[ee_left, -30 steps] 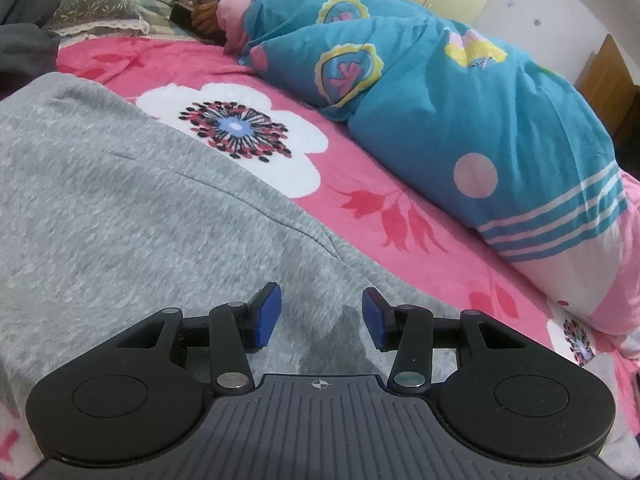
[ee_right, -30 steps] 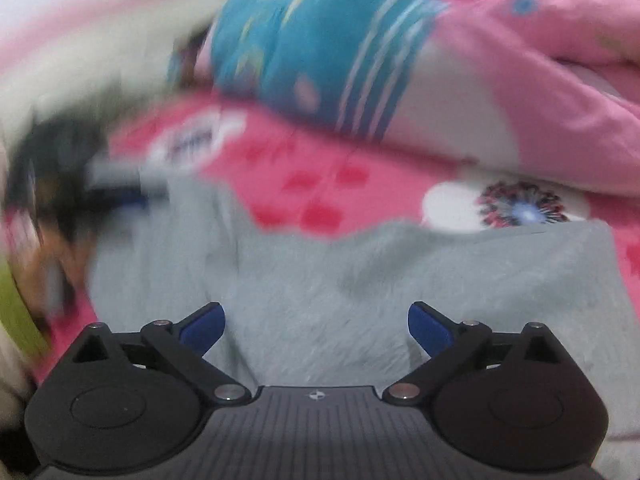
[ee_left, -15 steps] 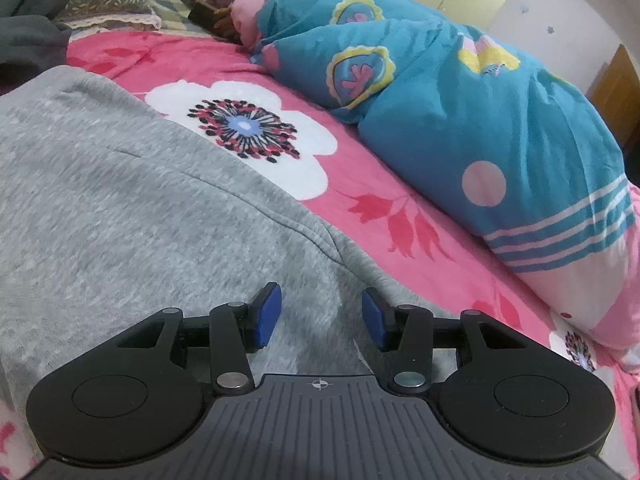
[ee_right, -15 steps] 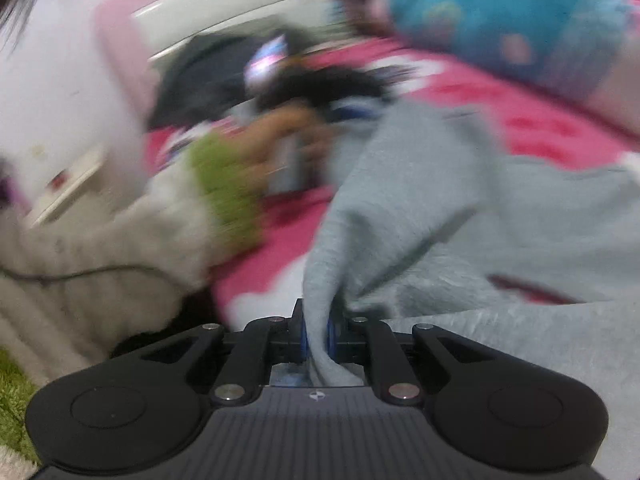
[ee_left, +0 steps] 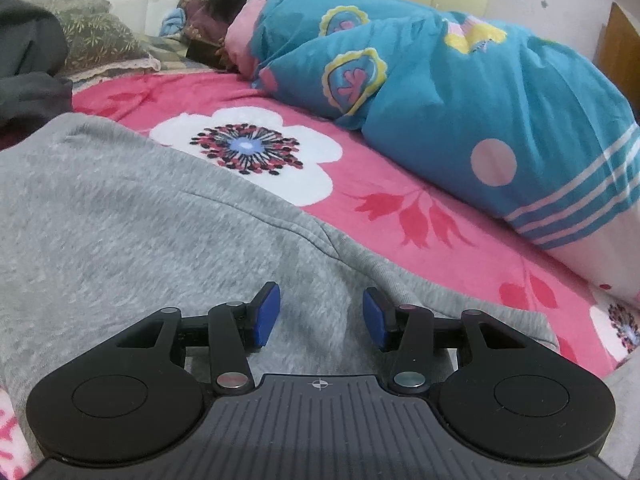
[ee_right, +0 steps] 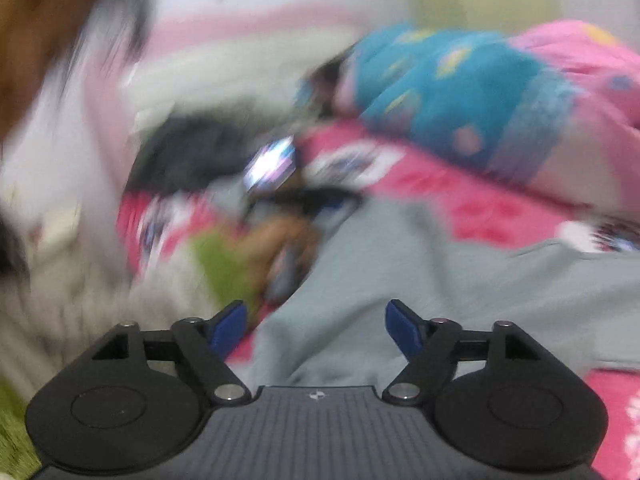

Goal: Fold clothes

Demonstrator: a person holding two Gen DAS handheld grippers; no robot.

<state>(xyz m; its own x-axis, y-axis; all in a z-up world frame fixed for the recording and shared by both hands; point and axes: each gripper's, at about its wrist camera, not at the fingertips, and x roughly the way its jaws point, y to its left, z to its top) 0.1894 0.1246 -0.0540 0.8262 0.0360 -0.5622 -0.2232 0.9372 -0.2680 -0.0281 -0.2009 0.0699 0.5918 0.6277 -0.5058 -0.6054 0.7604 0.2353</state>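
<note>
A grey fleece garment (ee_left: 140, 220) lies spread on the pink flowered bedsheet (ee_left: 400, 208). My left gripper (ee_left: 320, 318) hovers low over its hem, jaws partly apart, with the cloth under them and not pinched. In the blurred right wrist view the same grey garment (ee_right: 460, 280) runs under my right gripper (ee_right: 316, 324). Its jaws are opening wide, and the cloth lies loose below them, free of the blue pads (ee_right: 230, 324). Beyond it a hand (ee_right: 280, 244) with a green cuff (ee_right: 224, 264) holds the left gripper (ee_right: 328, 202).
A bulky blue and pink quilt (ee_left: 460, 92) lies along the far side of the bed, with dark hair (ee_left: 228, 4) showing at its end. A patterned pillow (ee_left: 100, 40) and dark clothes (ee_left: 28, 64) sit at the head of the bed.
Half a second ago my right gripper was shut on a fold of the grey garment; now its jaws are apart and the cloth has dropped. The left view tilted up a little.
</note>
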